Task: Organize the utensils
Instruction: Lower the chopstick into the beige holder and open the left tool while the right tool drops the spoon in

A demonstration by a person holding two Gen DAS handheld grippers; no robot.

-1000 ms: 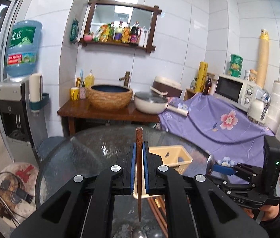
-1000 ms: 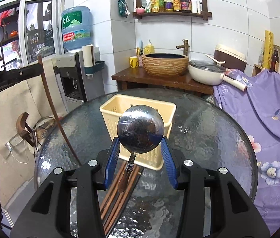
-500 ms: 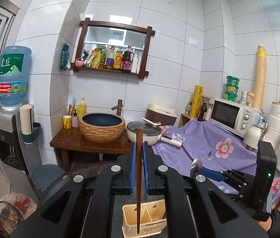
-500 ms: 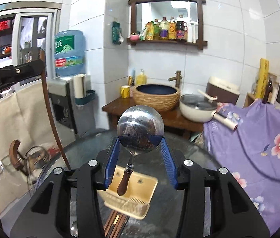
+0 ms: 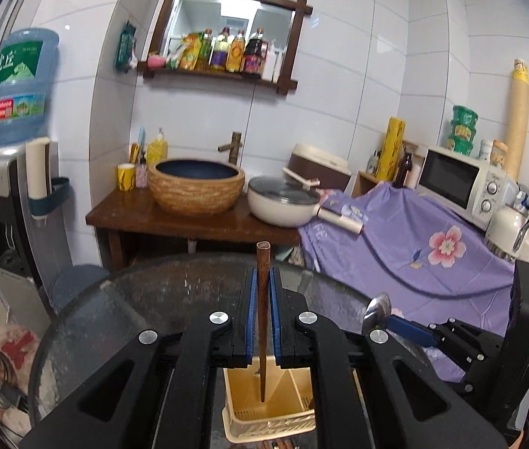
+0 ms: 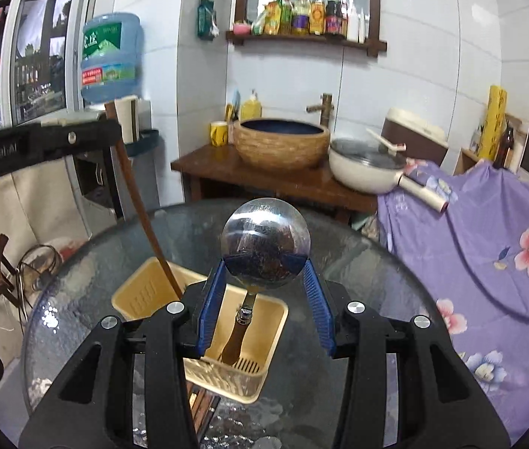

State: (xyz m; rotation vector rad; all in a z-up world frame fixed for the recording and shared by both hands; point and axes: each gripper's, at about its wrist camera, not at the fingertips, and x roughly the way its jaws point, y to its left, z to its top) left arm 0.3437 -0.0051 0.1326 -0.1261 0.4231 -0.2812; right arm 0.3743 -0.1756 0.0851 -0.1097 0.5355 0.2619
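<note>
My left gripper (image 5: 263, 314) is shut on a dark wooden chopstick (image 5: 263, 321) held upright, its lower tip inside the left compartment of the cream utensil basket (image 5: 249, 417). My right gripper (image 6: 264, 299) is shut on a metal ladle (image 6: 265, 247) with a wooden handle; the handle end hangs in the basket's right compartment (image 6: 275, 312). In the right wrist view the left gripper (image 6: 40, 146) and its chopstick (image 6: 141, 209) stand at the left. In the left wrist view the right gripper (image 5: 410, 331) stands at the right.
The basket stands on a round glass table (image 6: 358, 262). More wooden chopsticks (image 6: 201, 409) lie on the glass in front of the basket. A purple flowered cloth (image 6: 489, 232) is at the right, a wooden stand with a basin (image 5: 197, 187) and a pan (image 5: 283, 202) behind.
Both grippers were raised half a second ago and have come down over the basket. The chopstick tip and the ladle handle now reach into the basket's compartments.
</note>
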